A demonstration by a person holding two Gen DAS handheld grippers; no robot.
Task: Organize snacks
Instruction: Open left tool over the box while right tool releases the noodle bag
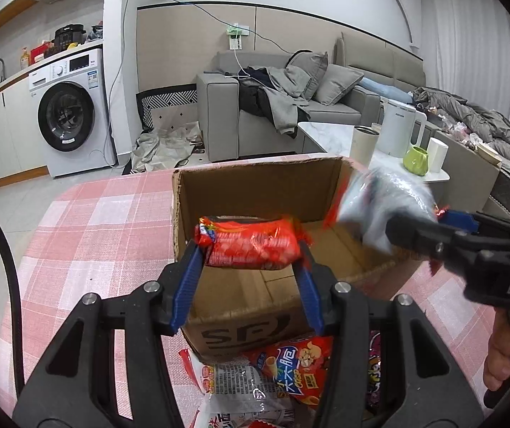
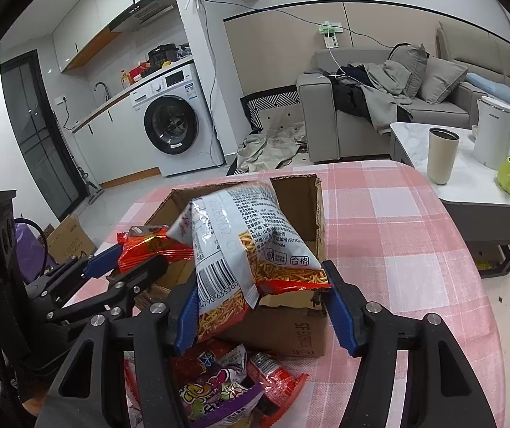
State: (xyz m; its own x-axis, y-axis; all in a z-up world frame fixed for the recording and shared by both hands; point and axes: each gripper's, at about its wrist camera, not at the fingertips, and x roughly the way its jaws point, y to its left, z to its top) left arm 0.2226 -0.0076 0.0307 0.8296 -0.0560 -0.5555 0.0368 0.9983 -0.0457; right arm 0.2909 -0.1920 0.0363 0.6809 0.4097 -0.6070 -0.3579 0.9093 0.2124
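Jaws of the left gripper (image 1: 251, 246) pinch one small red foil snack packet (image 1: 251, 246) by its two ends, blue pads pressed against it, and hold it above the open brown cardboard box (image 1: 255, 306). Jaws of the right gripper (image 2: 260, 294) stand spread wider around one large white and red crinkled bag of thin fried sticks (image 2: 240, 249); the left pad touches the bag's lower edge, but whether the right pad presses on the red sealed end cannot be told. That bag hangs tilted over the box's near wall, partly inside the opening.

One box stands on the round table with a pink and white checked cloth (image 1: 87, 228). Just before the box lies a loose pile of snack packets (image 2: 226, 385): at least four show, among them a red one with cartoon print, a purple one, a clear printed one and a small red one.

In the left wrist view the right gripper's bag is blurred and crosses the box's right wall. Beyond the table stand a low white marble side table (image 2: 468, 185), a grey sofa (image 1: 283, 114) and a white washing machine (image 1: 73, 114).
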